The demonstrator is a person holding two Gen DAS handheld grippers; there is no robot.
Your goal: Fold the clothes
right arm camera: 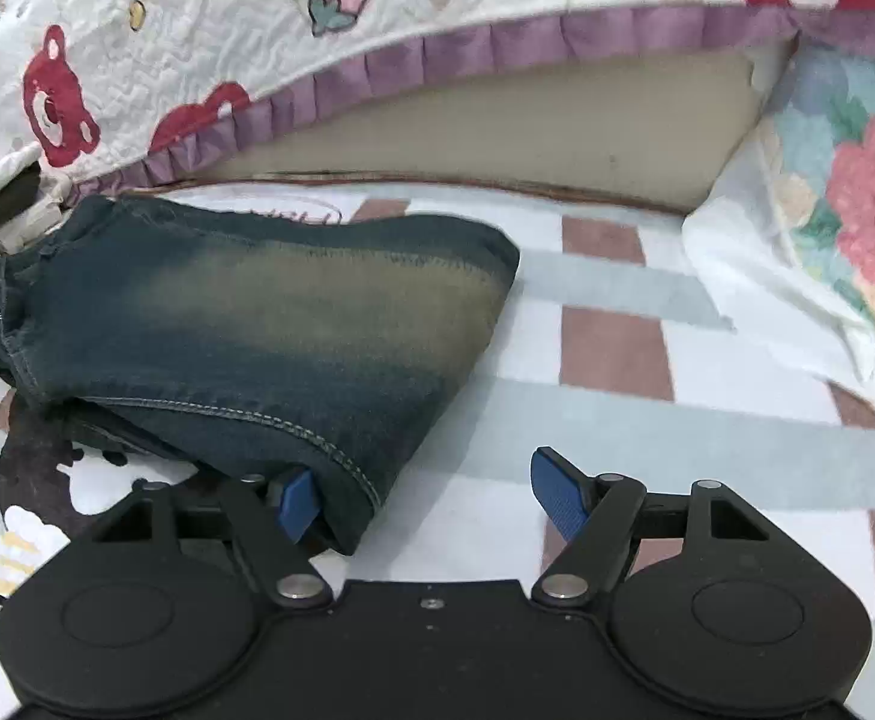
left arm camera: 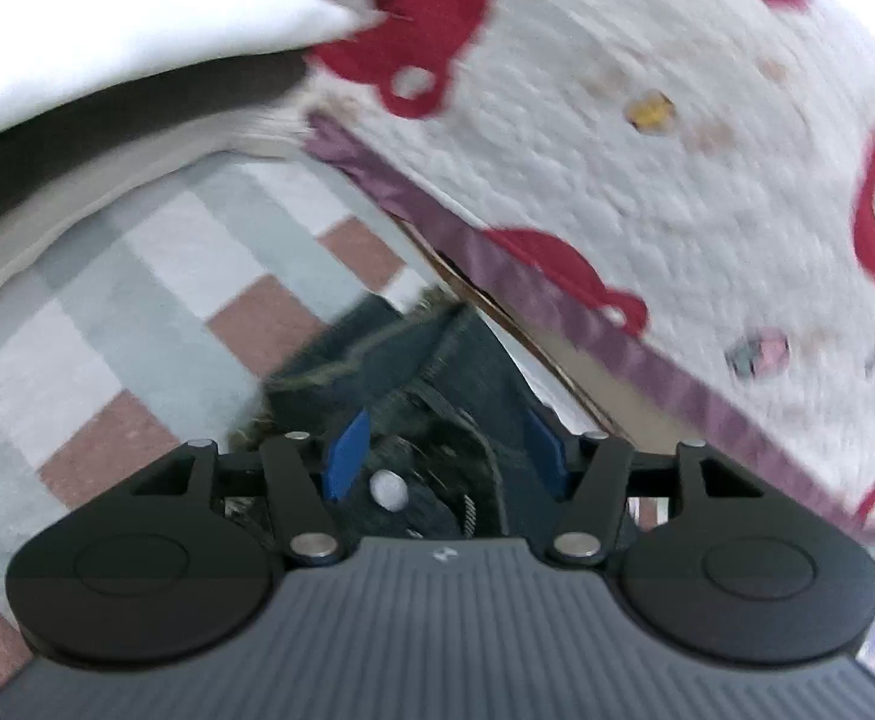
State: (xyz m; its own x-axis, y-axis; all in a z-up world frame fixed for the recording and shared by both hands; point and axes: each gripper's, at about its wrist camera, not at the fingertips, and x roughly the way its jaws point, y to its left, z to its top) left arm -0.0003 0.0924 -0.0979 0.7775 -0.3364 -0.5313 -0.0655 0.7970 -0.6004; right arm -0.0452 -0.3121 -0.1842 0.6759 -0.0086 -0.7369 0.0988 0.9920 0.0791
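Lying folded on the checked sheet point(right arm camera: 611, 354), the jeans point(right arm camera: 269, 312) sit beside the right gripper point(right arm camera: 431, 498) (jaws spread, left pad brushing a hem), the left gripper point(left arm camera: 446, 450) parted around the waistband, not pinching.

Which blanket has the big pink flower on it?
The floral blanket at the right. The quilt has red bears and a purple frill; the checked sheet has only squares.

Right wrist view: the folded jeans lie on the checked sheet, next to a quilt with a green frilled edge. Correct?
Not quite. The frilled edge of the quilt is purple, not green, as the right wrist view shows. The rest holds: the folded jeans lie on the checked sheet, next to that quilt.
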